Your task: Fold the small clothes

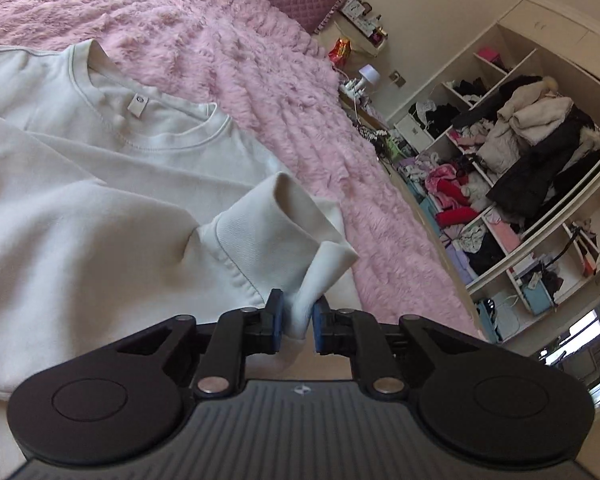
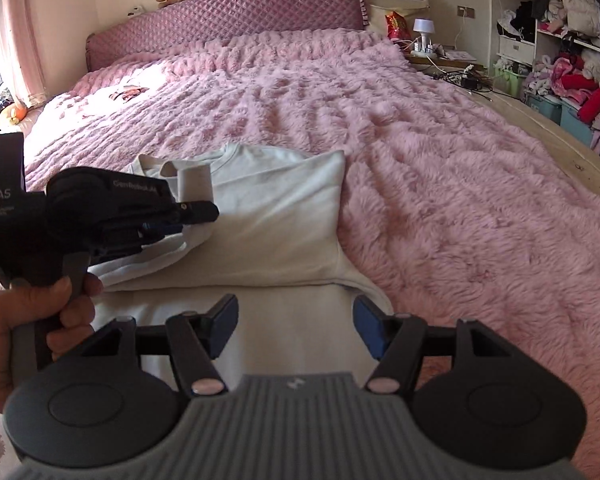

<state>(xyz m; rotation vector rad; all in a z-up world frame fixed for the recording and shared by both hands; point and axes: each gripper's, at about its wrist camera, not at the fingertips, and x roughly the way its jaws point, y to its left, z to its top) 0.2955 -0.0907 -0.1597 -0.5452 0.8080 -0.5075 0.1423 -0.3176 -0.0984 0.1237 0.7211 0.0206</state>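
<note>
1. Black two-finger left gripper (image 1: 297,317), blue-padded, is seen at the bottom centre of the left wrist view; a fold of the ribbed cuff (image 1: 276,224) of a white cotton sweatshirt (image 1: 100,184) is between its narrowly parted jaws, and whether the pads still press on it cannot be told.
2. White sweatshirt is laid on a pink shaggy plush bedspread (image 1: 260,80), collar and neck label (image 1: 137,105) at the upper left of that frame.
3. Black right gripper (image 2: 296,326) is shown at the lower centre of the right wrist view, jaws wide apart with nothing held, above the sweatshirt's hem.
4. Left gripper is also seen at the left of the right wrist view, its handle grasped by a hand (image 2: 28,320).
5. Open cream wardrobe shelving (image 1: 540,128), packed with clothes, is recorded at the right of the left wrist view.
</note>
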